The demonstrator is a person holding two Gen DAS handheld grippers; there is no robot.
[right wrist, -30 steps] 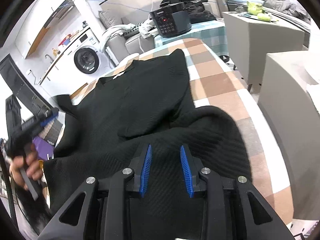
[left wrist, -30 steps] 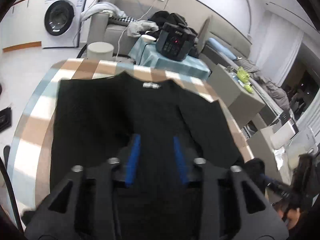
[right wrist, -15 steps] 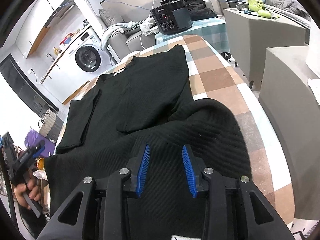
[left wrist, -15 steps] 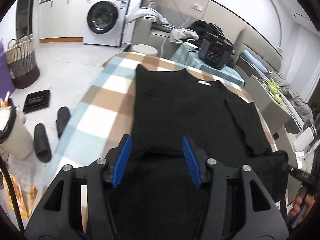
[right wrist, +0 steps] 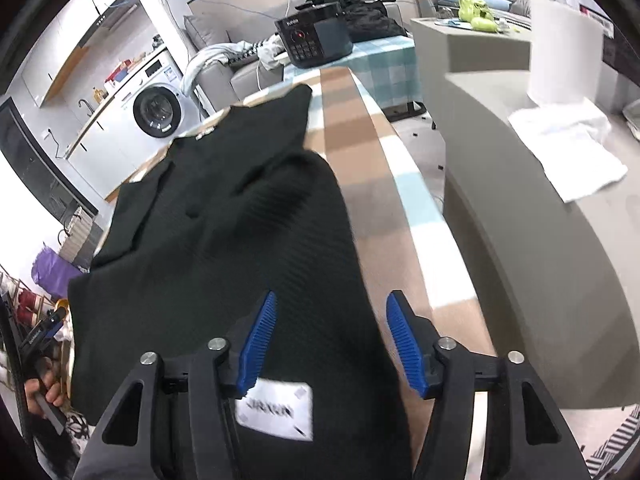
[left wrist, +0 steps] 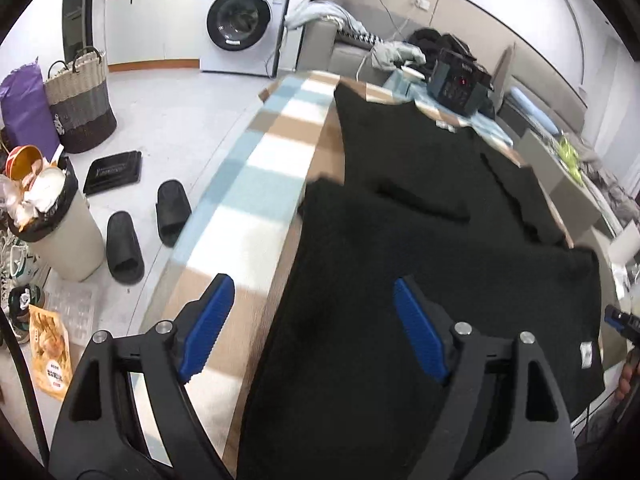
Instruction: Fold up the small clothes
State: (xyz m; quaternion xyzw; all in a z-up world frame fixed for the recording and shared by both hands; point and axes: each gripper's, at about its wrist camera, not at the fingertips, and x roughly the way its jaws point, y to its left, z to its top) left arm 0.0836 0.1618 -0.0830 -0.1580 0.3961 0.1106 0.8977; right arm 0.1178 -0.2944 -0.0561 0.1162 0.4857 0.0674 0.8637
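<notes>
While the black top (left wrist: 420, 208) is lying spread along the checked table (left wrist: 256, 176), most of the folding is looking done — at least the side folds. Its neckline end is pointing away toward the far end of the table, and the near end is hanging toward the person. On both sides the fabric is lying doubled inward over the body: one flap is showing a clear edge across the middle in the left wrist view, and another is sitting folded along the opposite side. A bulge of cloth is rising mid-garment, so the layers are not lying flat yet.

What is remaining, by my reading, is smoothing that bulge and bringing the near end up over the far one to finish the packet.

The left hand-held gripper (left wrist: 308, 328) is hovering over the near left edge of the top, jaws standing wide; they have just been opening, and nothing is being pinched — one pad is over the table, the other over cloth. The right hand-held gripper (right wrist: 332, 340) is hovering over the near right edge, jaws moderately apart and also just opened, gripping nothing. A white label (right wrist: 276, 410) is showing at the hem, just beneath it.
</notes>
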